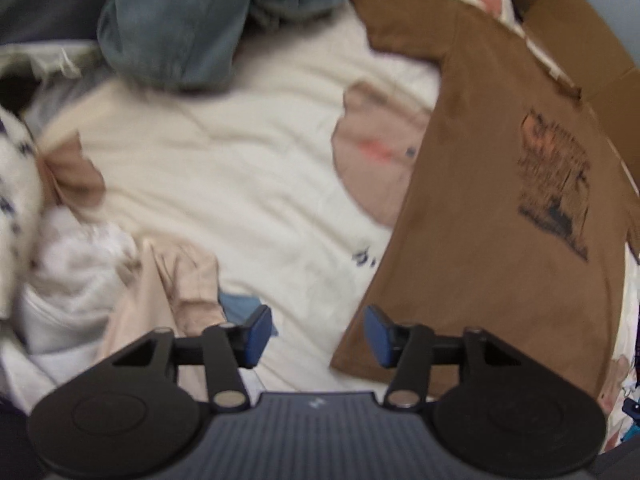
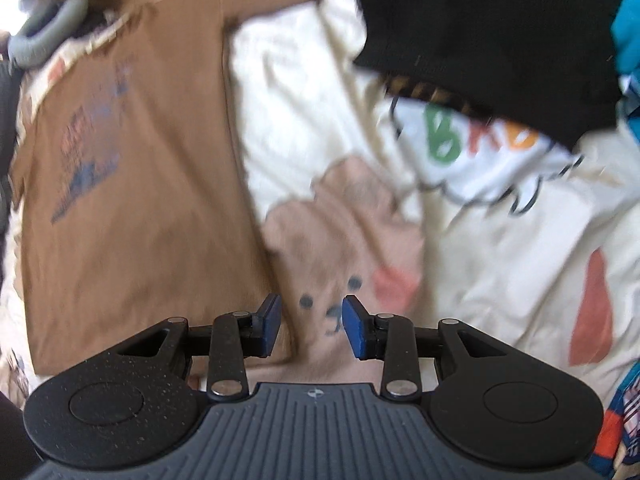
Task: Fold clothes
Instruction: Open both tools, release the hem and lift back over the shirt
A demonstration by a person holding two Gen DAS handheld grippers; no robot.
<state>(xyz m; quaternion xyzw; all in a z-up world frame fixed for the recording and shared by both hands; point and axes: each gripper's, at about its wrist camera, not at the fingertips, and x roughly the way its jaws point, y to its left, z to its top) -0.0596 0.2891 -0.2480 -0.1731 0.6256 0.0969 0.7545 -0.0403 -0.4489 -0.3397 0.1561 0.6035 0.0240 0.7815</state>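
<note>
On a cream bedspread [image 1: 224,168] printed with pink bears lies a brown T-shirt [image 1: 492,216]; white fabric [image 2: 476,152] reads "BR". Left tool [image 1: 318,336] and right tool [image 2: 310,326] both gape, empty.

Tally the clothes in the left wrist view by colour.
Brown: 1, the T-shirt
Blue-grey: 1, the bundle
Beige: 1, the garment
White: 1, the heap
Total: 4
</note>
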